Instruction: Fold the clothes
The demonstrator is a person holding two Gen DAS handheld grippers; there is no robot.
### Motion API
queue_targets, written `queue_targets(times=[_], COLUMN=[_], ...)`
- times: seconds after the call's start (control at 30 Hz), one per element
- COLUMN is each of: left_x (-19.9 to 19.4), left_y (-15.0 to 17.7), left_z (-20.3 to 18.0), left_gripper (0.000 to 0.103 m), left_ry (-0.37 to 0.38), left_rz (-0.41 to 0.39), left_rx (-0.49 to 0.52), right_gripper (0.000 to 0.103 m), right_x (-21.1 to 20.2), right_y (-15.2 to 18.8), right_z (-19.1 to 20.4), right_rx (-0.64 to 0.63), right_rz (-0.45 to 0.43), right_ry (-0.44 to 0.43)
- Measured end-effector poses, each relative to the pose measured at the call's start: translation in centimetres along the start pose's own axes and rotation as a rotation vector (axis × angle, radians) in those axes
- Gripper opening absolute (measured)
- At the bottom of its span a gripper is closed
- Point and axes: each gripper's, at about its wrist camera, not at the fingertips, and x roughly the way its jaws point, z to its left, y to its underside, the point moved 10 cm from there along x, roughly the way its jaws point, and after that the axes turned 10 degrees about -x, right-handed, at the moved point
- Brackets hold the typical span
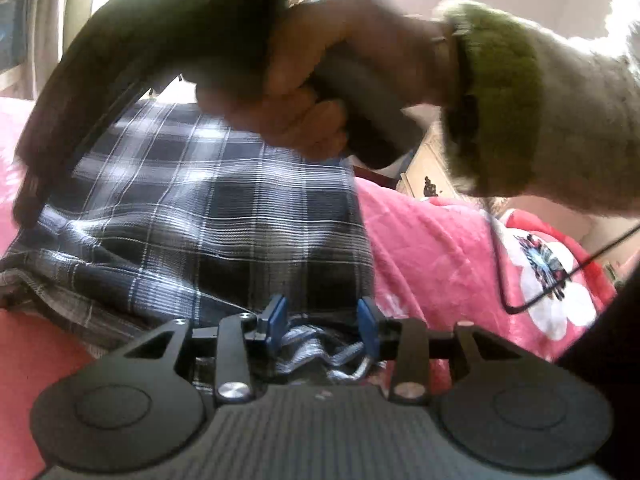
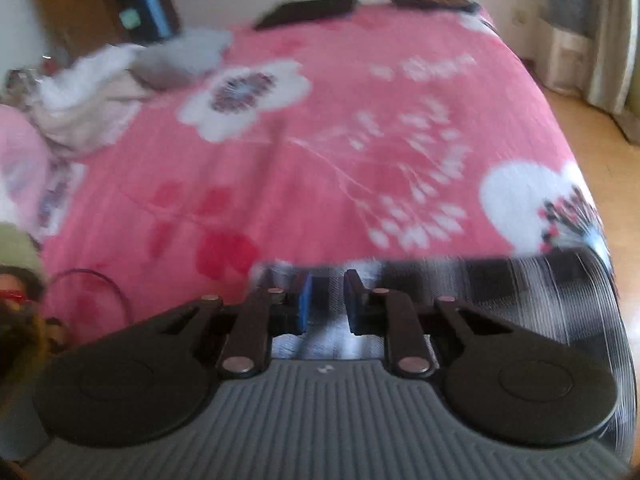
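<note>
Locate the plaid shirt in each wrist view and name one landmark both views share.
Left wrist: the plaid shirt fills the centre and left, its edge bunched between the left gripper fingers.
Right wrist: only a blurred strip of it along the bottom right, running under the right gripper.
Shared landmark: the pink floral bedspread.

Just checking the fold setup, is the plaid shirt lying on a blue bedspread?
No, the plaid shirt lies on a pink floral bedspread, which shows beside the shirt in the left wrist view.
</note>
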Motion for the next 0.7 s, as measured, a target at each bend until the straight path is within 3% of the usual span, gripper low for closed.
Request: queue_targets(times=[0.1, 0.17, 0.3, 0.4, 0.53, 0.7], left_x=[-0.8, -1.6, -4.1, -5.7, -7.8, -7.8], left_y=[0.5, 1.0, 2.6, 3.0, 3.1, 2.7], left_z=[-1.4, -1.9, -1.5, 0.9, 6.4, 9.0], left_gripper=[0.046, 0.047, 0.047, 0.047, 0.045, 0.042], left_ry=[0.033, 0.049, 0.045, -0.007, -0.103, -0.158], left_rz=[0.003, 0.01, 0.031, 0.033, 0.024, 0.033], left_rx=[0.018, 0.028, -0.017, -0.094, -0.209, -0.201], right_gripper=[0.016, 0.015, 0.016, 0.017, 0.018, 0.026], right_x=[3.4, 4.0, -0.9, -4.9, -7.5, -6.9], right_y=[1.2, 1.7, 1.8, 3.2, 5.7, 8.3], right_z=[0.8, 0.9, -0.5, -0.7, 1.7, 5.7], right_rx=[-0.046, -0.051, 0.09, 0.191, 0.171, 0.119], right_rz=[0.077, 0.081, 0.001, -0.044, -0.01, 0.076], right_ry=[-0.014, 0.009, 0.055, 0.058, 0.08, 0.064])
